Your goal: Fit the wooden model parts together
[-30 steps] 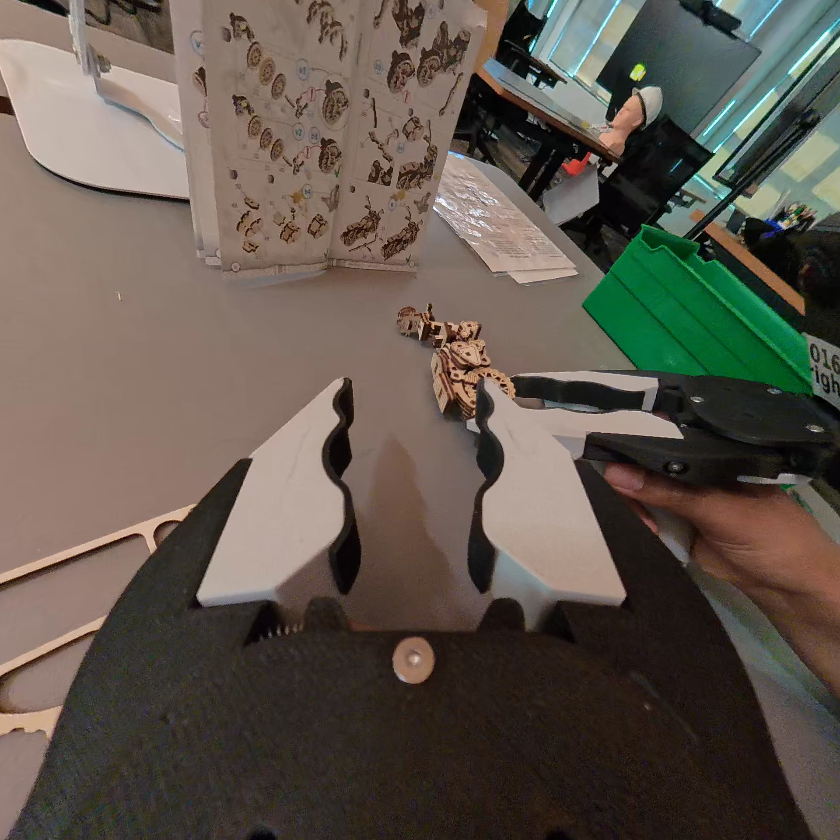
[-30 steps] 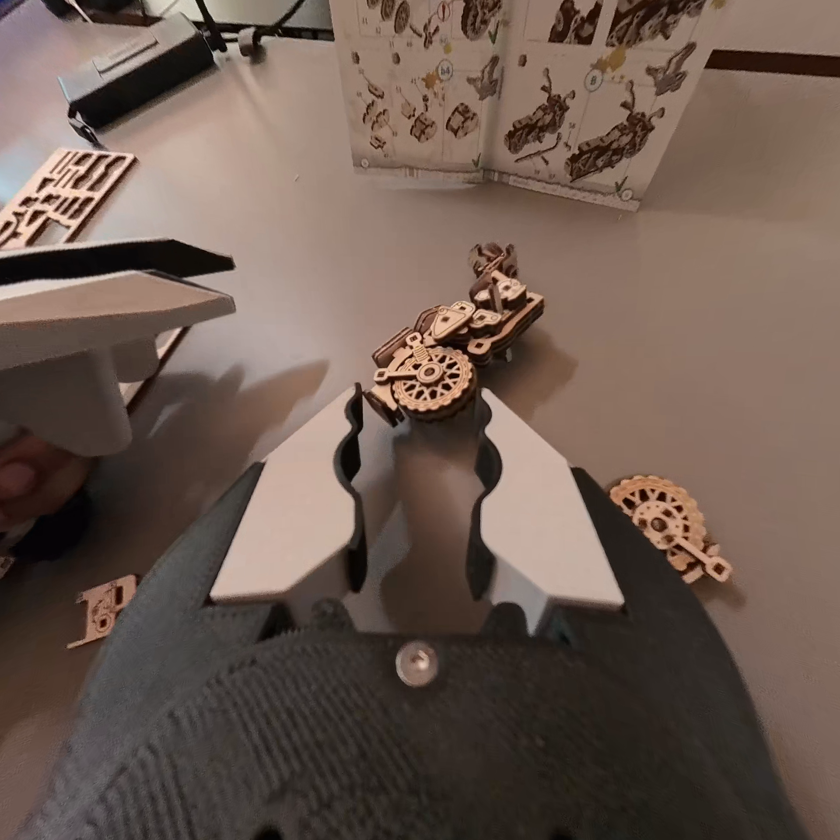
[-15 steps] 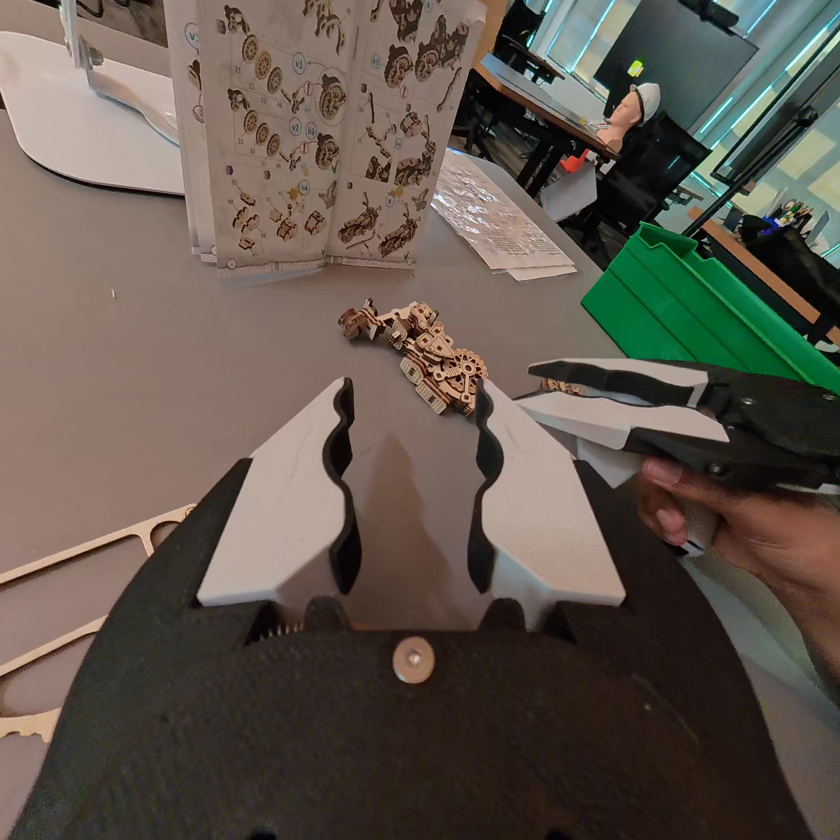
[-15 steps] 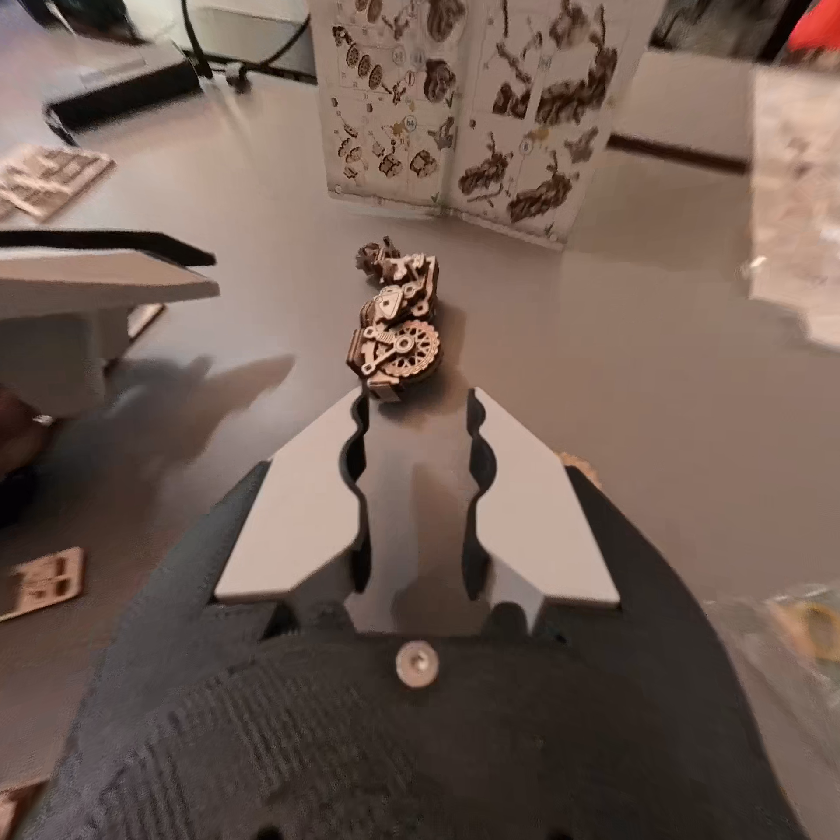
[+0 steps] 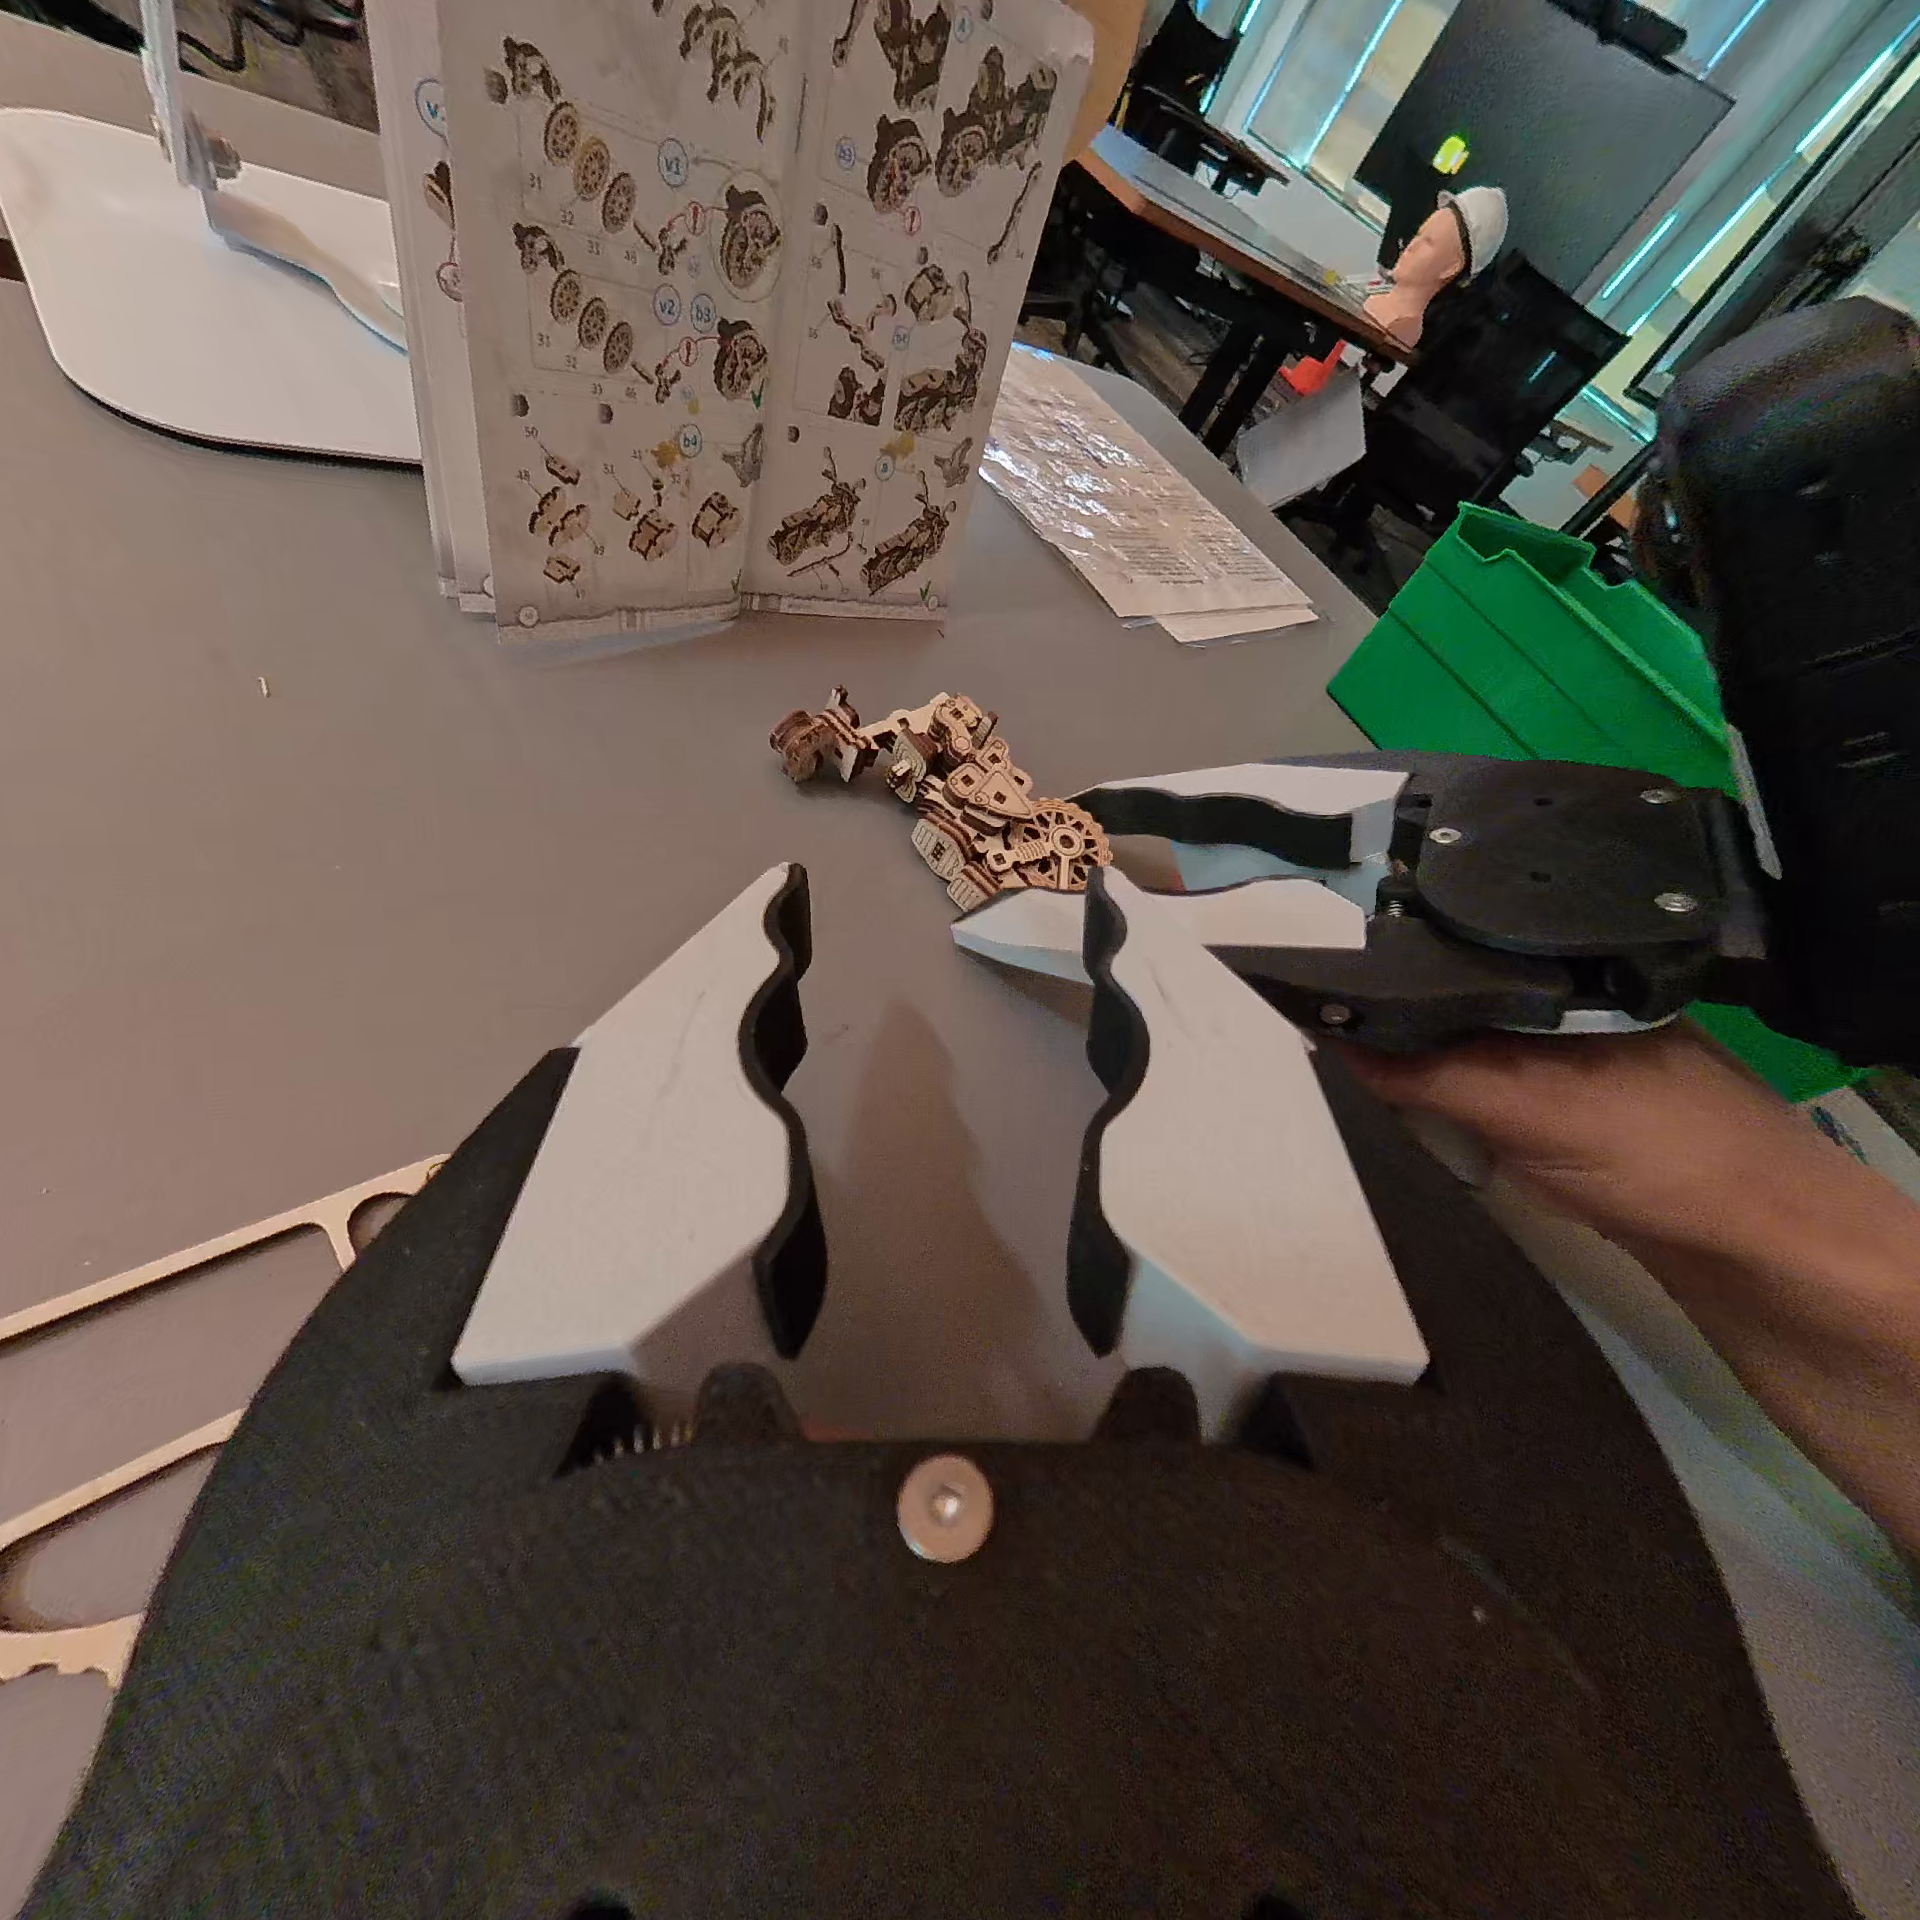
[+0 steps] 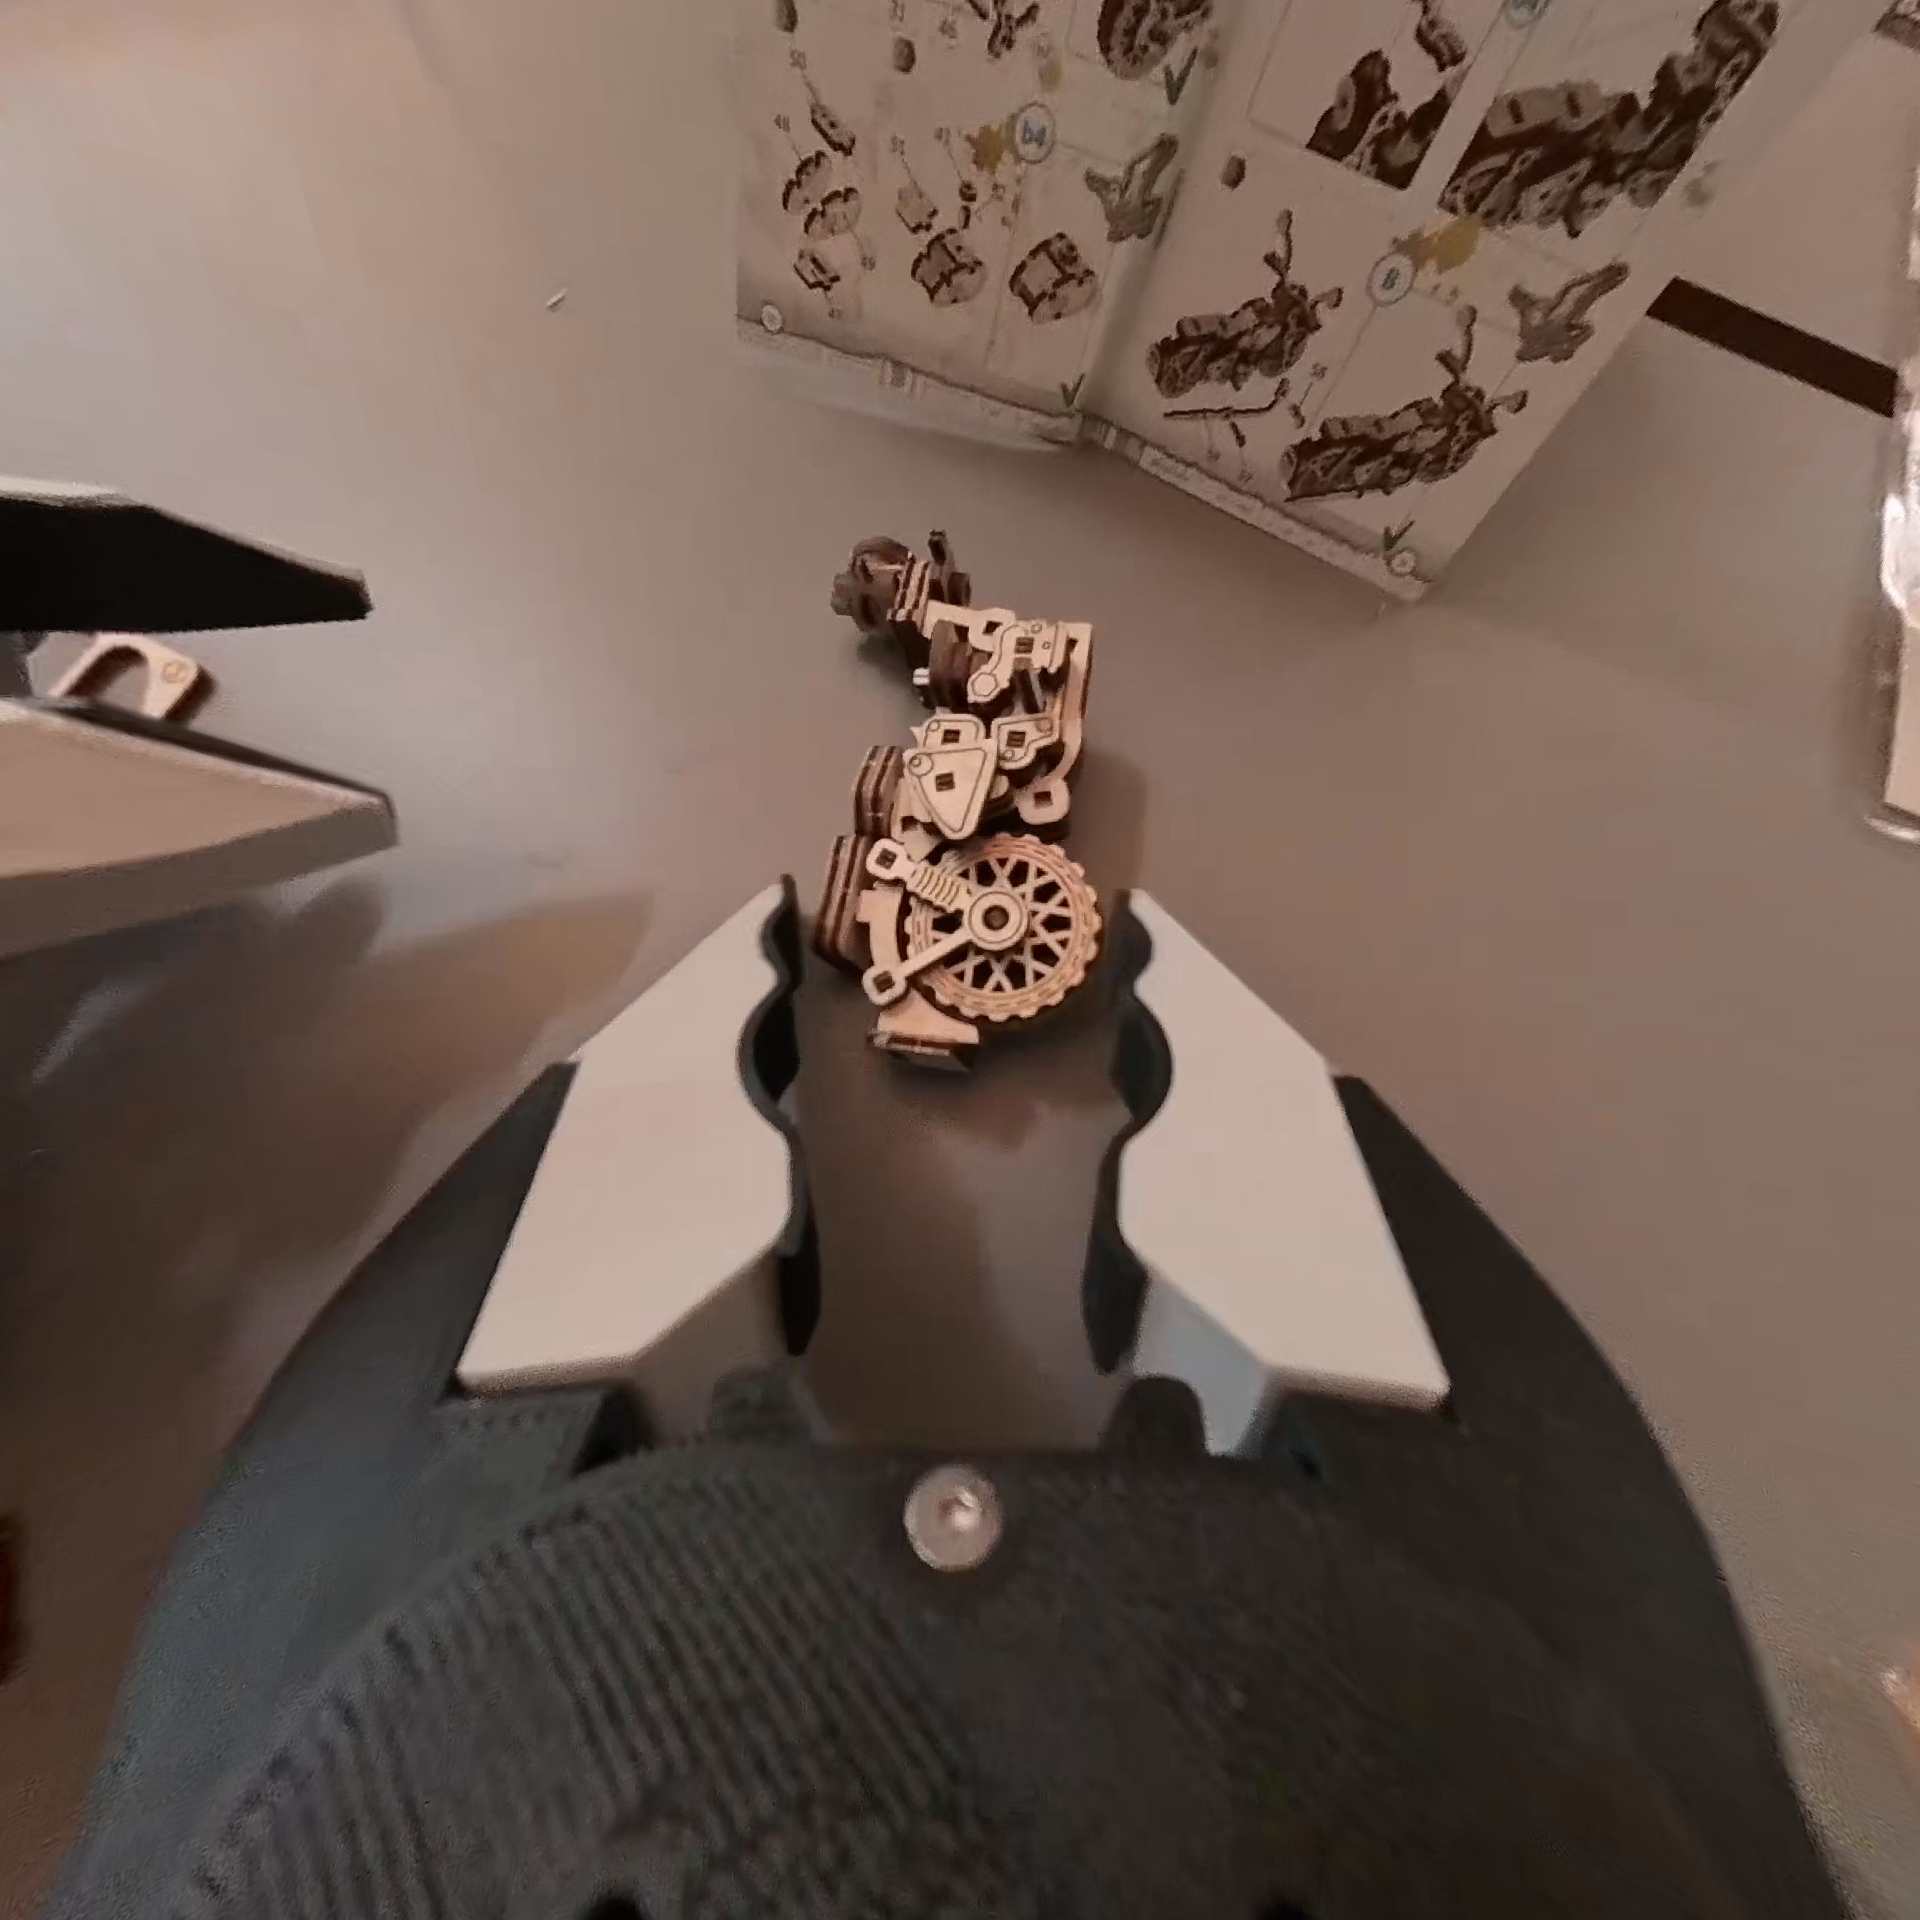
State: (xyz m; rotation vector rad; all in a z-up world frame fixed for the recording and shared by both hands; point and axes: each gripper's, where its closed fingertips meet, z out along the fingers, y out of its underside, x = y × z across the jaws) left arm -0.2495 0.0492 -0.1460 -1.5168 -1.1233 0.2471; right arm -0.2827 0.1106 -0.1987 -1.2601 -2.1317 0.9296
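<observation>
A partly built wooden motorcycle model (image 5: 966,790) lies on its side on the grey table (image 5: 312,831). In the right wrist view, the model (image 6: 971,790) points away from me, and its spoked rear wheel (image 6: 992,920) sits between the tips of my right gripper (image 6: 956,902). The right gripper is open, with a small gap beside the wheel. In the left wrist view, the right gripper (image 5: 1020,868) reaches in from the right, held by a hand. My left gripper (image 5: 940,883) is open and empty, just short of the model. It also shows at the left in the right wrist view (image 6: 374,717).
A folded instruction sheet (image 5: 707,312) stands behind the model. Papers (image 5: 1132,520) and a green bin (image 5: 1507,644) are at the right. A white stand base (image 5: 208,312) is far left. An emptied plywood sheet (image 5: 156,1351) lies near left, and a small wooden piece (image 6: 135,675) lies beyond the left gripper.
The model has turned lengthwise to the right gripper. The right gripper drew back, then moved forward, so the wheel now sits between its tips. The left gripper has hardly moved.
</observation>
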